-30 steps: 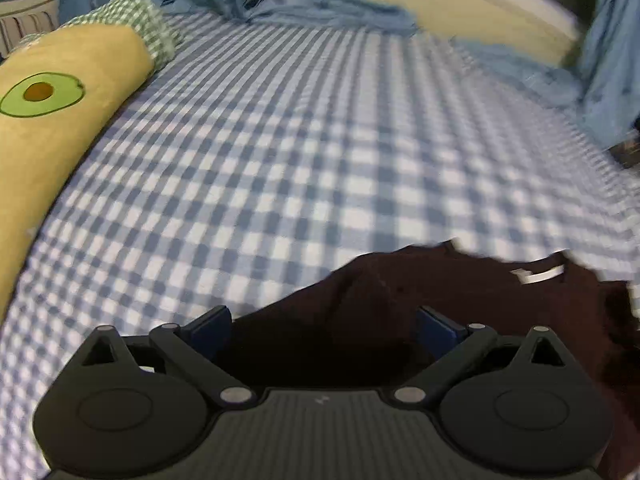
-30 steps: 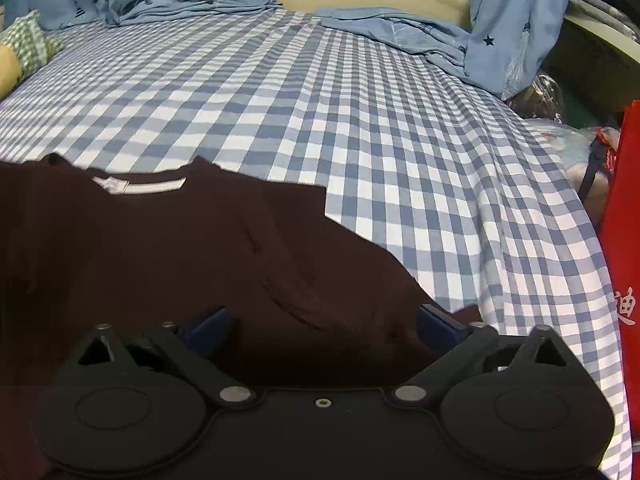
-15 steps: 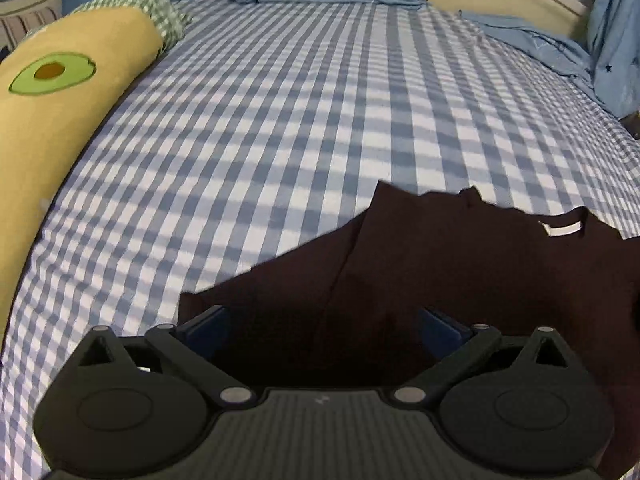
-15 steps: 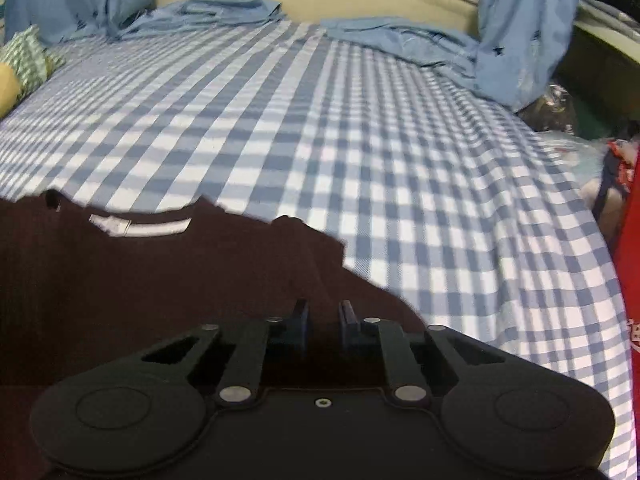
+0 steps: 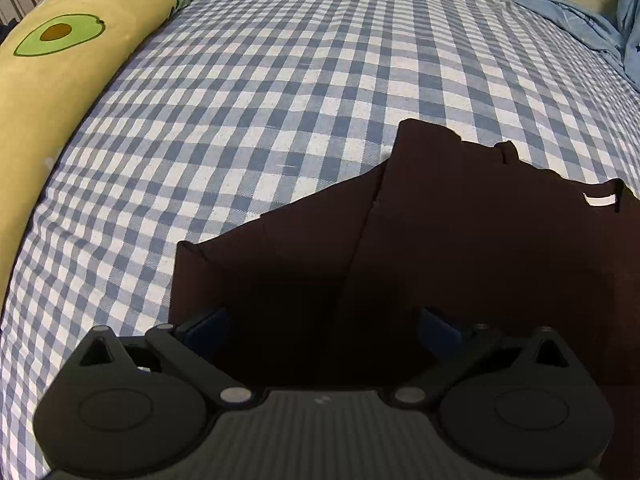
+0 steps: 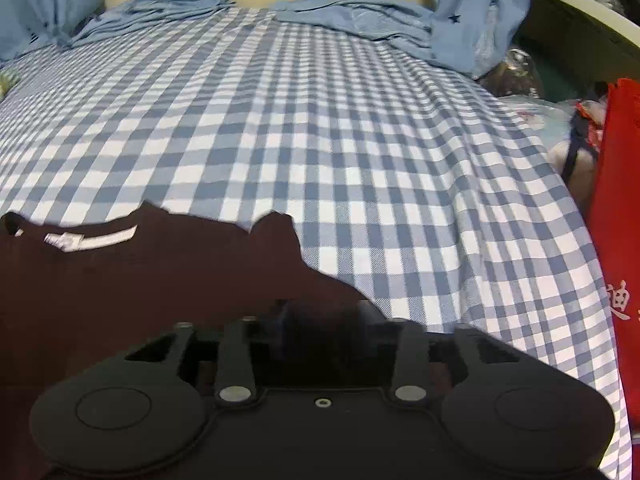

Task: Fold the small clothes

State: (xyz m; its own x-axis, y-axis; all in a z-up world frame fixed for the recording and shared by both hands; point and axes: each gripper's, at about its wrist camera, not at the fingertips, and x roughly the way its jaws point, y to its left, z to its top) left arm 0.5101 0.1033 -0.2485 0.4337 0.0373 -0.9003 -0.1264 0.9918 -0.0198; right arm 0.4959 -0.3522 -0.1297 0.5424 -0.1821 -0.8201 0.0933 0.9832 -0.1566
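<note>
A small dark maroon T-shirt (image 5: 460,240) lies flat on the blue-and-white checked bed sheet (image 5: 300,80), its white neck label (image 5: 599,200) at the far side. My left gripper (image 5: 322,326) is open and hovers over the shirt's left sleeve, fingers (image 5: 204,324) apart on either side of the cloth. In the right wrist view the shirt (image 6: 140,276) fills the lower left. My right gripper (image 6: 320,316) has its fingers drawn close together on the shirt's right edge; the tips are dark against the cloth.
A long yellow avocado-print pillow (image 5: 60,64) lies along the bed's left side. Light blue clothes (image 6: 360,12) are heaped at the headboard. A red bag (image 6: 618,240) and other bundles stand off the bed's right edge.
My right gripper has closed from wide open onto the shirt's right edge. My left gripper stayed open and pulled back, so more of the left sleeve shows.
</note>
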